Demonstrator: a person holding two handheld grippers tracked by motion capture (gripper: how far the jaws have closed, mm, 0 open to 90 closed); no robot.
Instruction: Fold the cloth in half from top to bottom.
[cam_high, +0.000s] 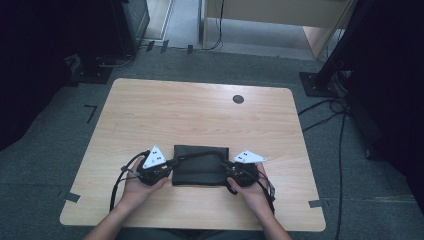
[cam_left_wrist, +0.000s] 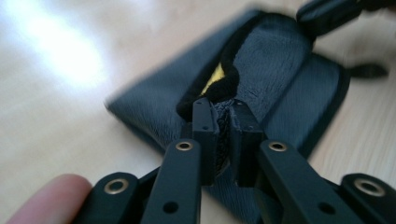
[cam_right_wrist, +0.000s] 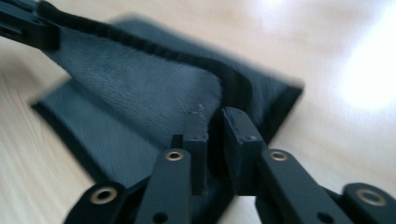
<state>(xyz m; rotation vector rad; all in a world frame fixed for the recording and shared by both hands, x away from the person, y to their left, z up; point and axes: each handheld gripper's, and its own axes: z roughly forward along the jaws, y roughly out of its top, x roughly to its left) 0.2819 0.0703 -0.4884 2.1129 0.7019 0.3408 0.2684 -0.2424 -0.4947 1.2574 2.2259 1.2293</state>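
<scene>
A: We start with the wooden counter (cam_high: 150, 110). Where is our work on it?

B: The dark folded cloth (cam_high: 200, 170) lies near our edge, between both hands. We read no brand or writing on it; a blurred yellow patch (cam_left_wrist: 215, 77) peeks from under its black hem (cam_left_wrist: 233, 51).

A: And the fingers?

B: The left gripper (cam_left_wrist: 223, 109) pinches the cloth's hem, lifting it. The right gripper (cam_right_wrist: 215, 119) clamps the same hem at the other end.

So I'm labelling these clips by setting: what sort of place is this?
Probably a lab or recording workspace, not a home: a bare light wooden table on grey carpet, black stand bases with loose cables around it.
</scene>
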